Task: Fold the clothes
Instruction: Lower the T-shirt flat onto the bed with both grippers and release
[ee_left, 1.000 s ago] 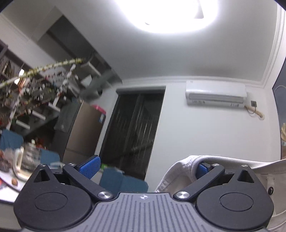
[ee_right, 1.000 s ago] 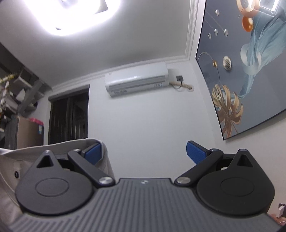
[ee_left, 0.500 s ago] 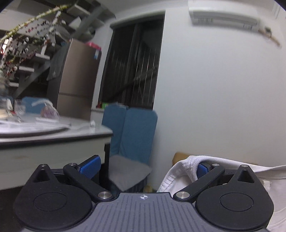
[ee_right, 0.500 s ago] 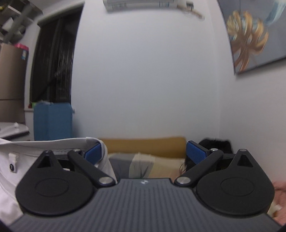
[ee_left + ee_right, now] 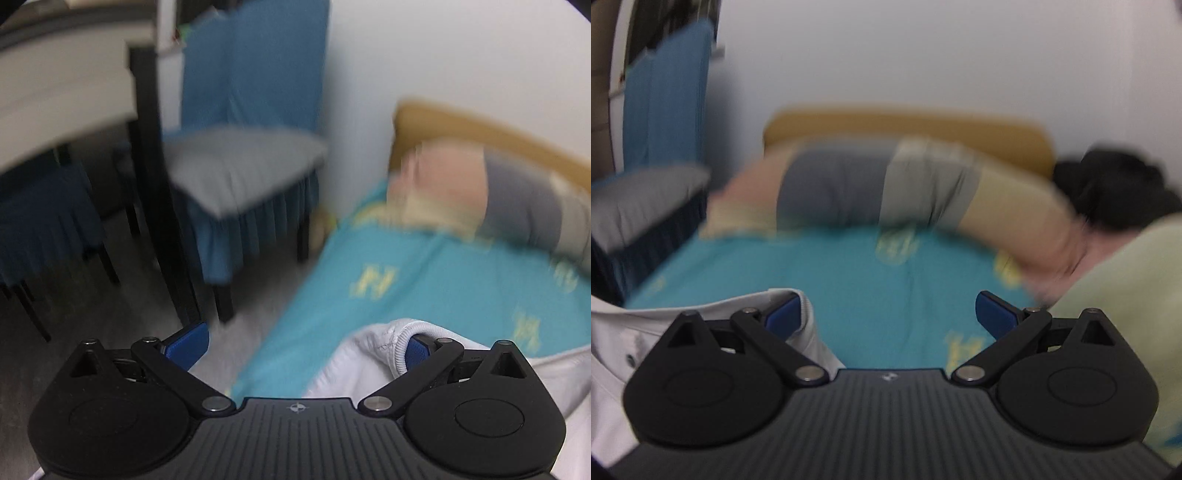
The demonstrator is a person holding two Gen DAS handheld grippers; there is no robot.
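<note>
Two hand-held grippers spread wide, white garment [image 5: 373, 369] apparently hooked, teal bedsheet [image 5: 849, 280] blurred.

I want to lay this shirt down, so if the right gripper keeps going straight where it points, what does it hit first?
Most likely the teal bedsheet: the right gripper points down at it, short of the pillows. The blurred frame leaves depth unclear.

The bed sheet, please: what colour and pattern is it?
Teal bed sheet with scattered yellow motifs, clearest in the right wrist view.
</note>
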